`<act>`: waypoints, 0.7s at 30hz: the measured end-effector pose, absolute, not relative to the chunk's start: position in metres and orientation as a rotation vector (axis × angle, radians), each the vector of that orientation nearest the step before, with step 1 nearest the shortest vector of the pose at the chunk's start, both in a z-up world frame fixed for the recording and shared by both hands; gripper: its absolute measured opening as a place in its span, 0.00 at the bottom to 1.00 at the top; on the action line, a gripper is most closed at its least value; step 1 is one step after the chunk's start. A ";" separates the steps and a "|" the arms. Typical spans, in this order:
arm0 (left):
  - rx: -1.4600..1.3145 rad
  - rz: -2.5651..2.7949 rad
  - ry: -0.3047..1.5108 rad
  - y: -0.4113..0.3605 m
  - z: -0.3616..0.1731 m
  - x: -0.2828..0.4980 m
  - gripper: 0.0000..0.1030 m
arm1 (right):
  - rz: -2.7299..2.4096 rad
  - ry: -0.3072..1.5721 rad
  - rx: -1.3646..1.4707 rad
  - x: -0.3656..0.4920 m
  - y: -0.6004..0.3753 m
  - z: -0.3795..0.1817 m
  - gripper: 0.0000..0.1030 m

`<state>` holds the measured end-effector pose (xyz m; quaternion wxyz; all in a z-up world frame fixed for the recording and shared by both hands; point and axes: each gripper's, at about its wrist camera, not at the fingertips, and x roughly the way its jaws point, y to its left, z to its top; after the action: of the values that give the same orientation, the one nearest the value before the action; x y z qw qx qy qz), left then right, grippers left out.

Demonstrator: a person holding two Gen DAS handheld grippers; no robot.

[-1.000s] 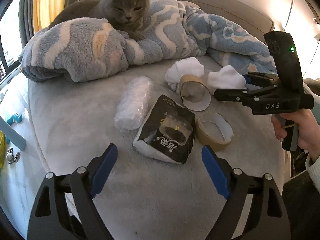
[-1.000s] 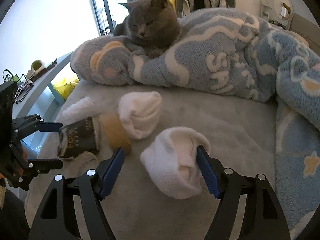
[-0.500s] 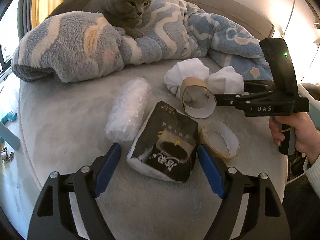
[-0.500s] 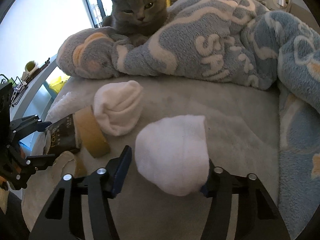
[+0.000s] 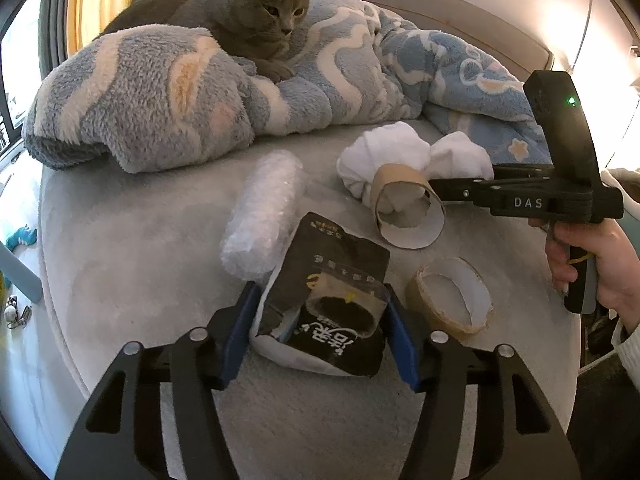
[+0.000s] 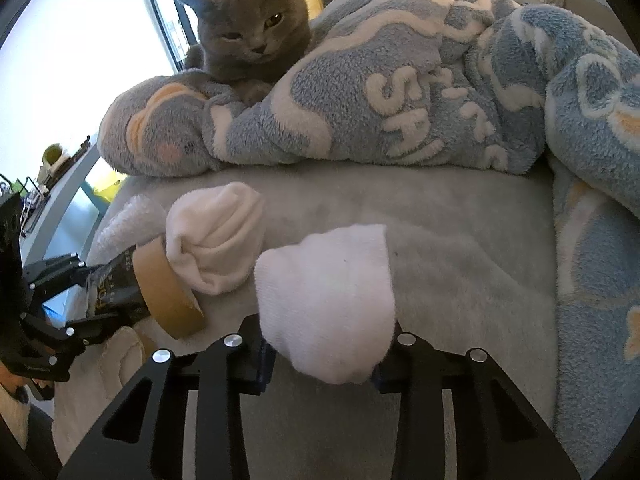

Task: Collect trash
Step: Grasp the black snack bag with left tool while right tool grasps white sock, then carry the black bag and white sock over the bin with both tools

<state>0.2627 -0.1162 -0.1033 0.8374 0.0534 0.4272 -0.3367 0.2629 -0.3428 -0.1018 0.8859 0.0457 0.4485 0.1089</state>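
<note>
A black snack bag (image 5: 328, 300) lies on the grey bed. My left gripper (image 5: 320, 328) has its blue pads against both sides of the bag, shut on it. My right gripper (image 6: 324, 356) is shut on a white balled sock (image 6: 326, 300); it also shows in the left wrist view (image 5: 460, 156). An upright cardboard tape ring (image 5: 408, 212) stands beside a second white sock (image 5: 380, 152). Another tape ring (image 5: 452, 300) lies flat right of the bag. A bubble-wrap roll (image 5: 264, 216) lies left of it.
A grey cat (image 5: 256, 12) sits on a blue fluffy blanket (image 5: 160, 96) across the back of the bed (image 5: 140, 248). The bed's edge drops off at the left, with small items on the floor (image 5: 16, 312).
My left gripper moved forward and closed around the black bag. My right gripper closed on the white sock. The cat lifted and turned its head.
</note>
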 end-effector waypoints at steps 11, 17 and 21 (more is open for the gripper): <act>0.064 -0.681 0.923 -0.106 -0.096 0.253 0.60 | 0.223 0.916 0.112 0.252 -0.335 -0.087 0.35; 0.039 -0.628 0.937 -0.098 -0.092 0.241 0.59 | 0.221 0.896 0.118 0.239 -0.329 -0.079 0.35; 0.030 -0.606 0.922 -0.091 -0.085 0.227 0.59 | 0.229 0.872 0.125 0.228 -0.321 -0.071 0.35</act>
<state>0.2266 -0.0910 -0.0845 0.8514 0.0142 0.4382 -0.2879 0.2283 -0.3211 -0.0710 0.8982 0.0603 0.4213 0.1104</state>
